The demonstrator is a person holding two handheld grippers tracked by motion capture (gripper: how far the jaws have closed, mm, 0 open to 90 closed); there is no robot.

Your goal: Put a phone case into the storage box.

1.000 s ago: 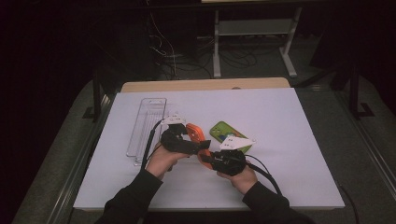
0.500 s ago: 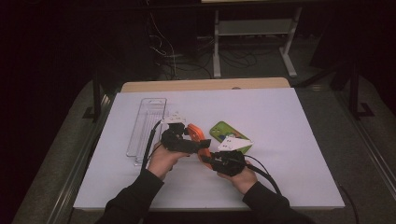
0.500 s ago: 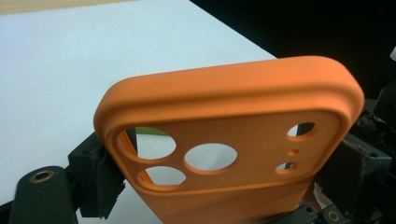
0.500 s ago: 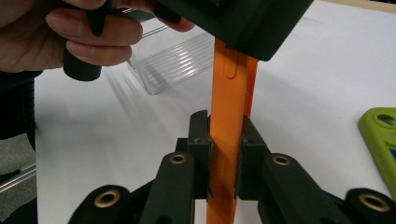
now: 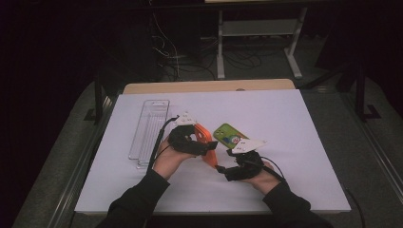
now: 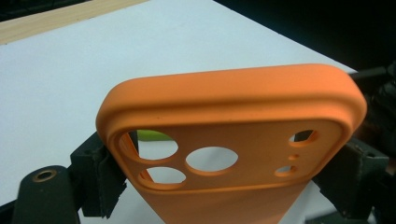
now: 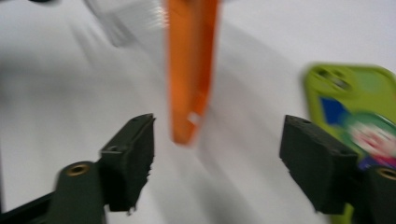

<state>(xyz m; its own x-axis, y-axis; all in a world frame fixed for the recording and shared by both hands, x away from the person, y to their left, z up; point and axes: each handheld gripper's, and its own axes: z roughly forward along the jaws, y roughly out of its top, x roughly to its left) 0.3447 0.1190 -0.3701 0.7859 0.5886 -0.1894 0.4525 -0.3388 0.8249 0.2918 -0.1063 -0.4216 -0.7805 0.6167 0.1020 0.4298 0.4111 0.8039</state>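
Case (image 6: 233, 140) of soft orange silicone, light and bendy, clamped across its sides by my left gripper (image 5: 192, 140).
My right gripper (image 7: 217, 163) hangs wide open near mid-desk; I'd pinch the free lower rim, gently.

One overhead camera, two riding close on the grippers

The high view looks forward and down over the white table (image 5: 294, 142); each gripper view sits near (the right one blurred), and all three share the orange silicone phone case (image 5: 205, 142) (image 6: 233, 140) (image 7: 191, 70).
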